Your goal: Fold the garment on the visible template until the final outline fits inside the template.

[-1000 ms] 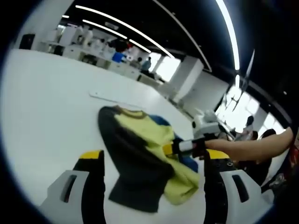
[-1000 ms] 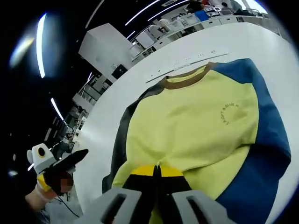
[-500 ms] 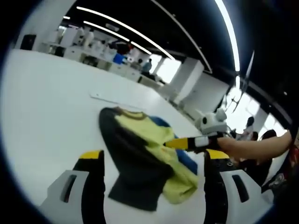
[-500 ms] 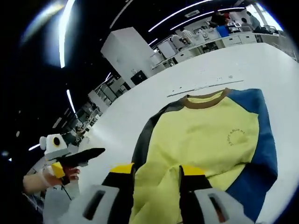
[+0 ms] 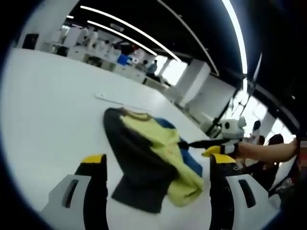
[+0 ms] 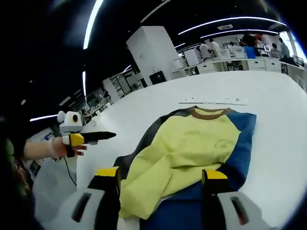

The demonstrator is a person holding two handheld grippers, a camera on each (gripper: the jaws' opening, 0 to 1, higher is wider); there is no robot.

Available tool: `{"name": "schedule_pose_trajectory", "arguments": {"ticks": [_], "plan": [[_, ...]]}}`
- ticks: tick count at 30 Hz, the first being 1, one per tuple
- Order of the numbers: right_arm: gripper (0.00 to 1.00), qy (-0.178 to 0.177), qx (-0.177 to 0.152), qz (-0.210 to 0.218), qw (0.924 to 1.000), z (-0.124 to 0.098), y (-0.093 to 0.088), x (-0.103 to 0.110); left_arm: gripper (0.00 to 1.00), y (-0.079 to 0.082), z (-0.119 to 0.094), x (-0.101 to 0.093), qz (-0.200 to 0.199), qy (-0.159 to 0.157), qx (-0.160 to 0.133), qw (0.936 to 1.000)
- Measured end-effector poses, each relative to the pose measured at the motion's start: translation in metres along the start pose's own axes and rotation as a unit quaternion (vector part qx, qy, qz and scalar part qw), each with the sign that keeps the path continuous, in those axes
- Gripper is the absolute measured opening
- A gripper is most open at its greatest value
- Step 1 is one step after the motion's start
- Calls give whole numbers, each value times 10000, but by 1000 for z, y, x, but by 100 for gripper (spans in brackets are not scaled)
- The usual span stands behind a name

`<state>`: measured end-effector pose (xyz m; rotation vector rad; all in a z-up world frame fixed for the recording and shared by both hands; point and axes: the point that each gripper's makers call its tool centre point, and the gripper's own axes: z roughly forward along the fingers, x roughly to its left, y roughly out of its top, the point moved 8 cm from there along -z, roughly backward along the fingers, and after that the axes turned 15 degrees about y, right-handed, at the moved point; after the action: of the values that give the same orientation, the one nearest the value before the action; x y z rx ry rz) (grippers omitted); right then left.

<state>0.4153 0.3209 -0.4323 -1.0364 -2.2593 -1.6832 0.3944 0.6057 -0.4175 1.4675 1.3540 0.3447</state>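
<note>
I have the garment (image 6: 192,153) lying on the white worktop (image 6: 278,143), well in from its edges, with the brown collar (image 6: 207,112) pointing toward the far edge and the hem end nearest me. It is a yellow-bodied top with a dark sleeve on one side and a blue sleeve on the other. In the right gripper view the lower yellow part is already turned over and rumpled near the hem, so I judge the fold is partly made but the outline is not yet tidy.

My right tongs (image 6: 160,179) stand wide apart and hold nothing, the yellow-tipped jaws straddling the hem end from above. I read that as a pause to look over the whole shirt before taking the next edge.

My left tongs (image 5: 153,165) are likewise spread wide and hold nothing, looking along the dark sleeve side (image 5: 139,167); from there the garment looks bunched into a narrow heap. In that view the right tongs show off beside the blue side, apart from the cloth.

A pale strip (image 6: 213,101) lies just beyond the collar; I take it for part of the template marking, but I cannot make out the full outline, so I cannot judge the fit yet.
</note>
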Motion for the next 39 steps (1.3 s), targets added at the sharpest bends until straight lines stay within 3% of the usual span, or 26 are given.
{"name": "schedule_pose_trajectory", "arguments": {"ticks": [2, 6, 10, 13, 17, 21, 23, 27, 30, 35, 37, 39], "plan": [[68, -137, 444, -326, 9984, -7, -8, 1, 85, -1, -1, -1, 2, -6, 6, 10000], [70, -202, 798, -667, 9944, -15, -20, 8, 85, 0, -2, -1, -7, 14, -10, 10000], [67, -195, 818, -796, 9933, -19, -26, 15, 85, 2, -3, 3, -46, 82, -48, 9999], [63, -170, 1081, -1236, 9863, -20, -34, 20, 85, 2, -5, 5, -77, 109, -67, 9999], [57, -166, 1170, -1306, 9844, -19, -45, 24, 85, 2, -7, 8, -115, 137, -79, 9998], [52, -168, 1414, -1546, 9777, -17, -55, 29, 85, 2, -8, 10, -165, 163, -103, 9997], [52, -242, 1607, -1798, 9702, -16, -59, 29, 85, 2, -8, 10, -178, 173, -114, 9996], [48, -211, 1540, -1684, 9734, -11, -63, 33, 85, 1, -8, 10, -172, 173, -106, 9996], [44, -247, 1572, -1757, 9715, -8, -66, 33, 85, 0, -8, 10, -162, 168, -104, 9997], [46, -441, 1688, -1971, 9648, -4, -70, 31, 85, -1, -9, 11, -164, 175, -80, 9997], [41, -583, 1736, -2241, 9572, -4, -69, 30, 85, -1, -10, 12, -174, 186, -83, 9996], [37, -546, 1791, -2313, 9547, -2, -72, 33, 85, -2, -10, 13, -181, 194, -82, 9996]]}}
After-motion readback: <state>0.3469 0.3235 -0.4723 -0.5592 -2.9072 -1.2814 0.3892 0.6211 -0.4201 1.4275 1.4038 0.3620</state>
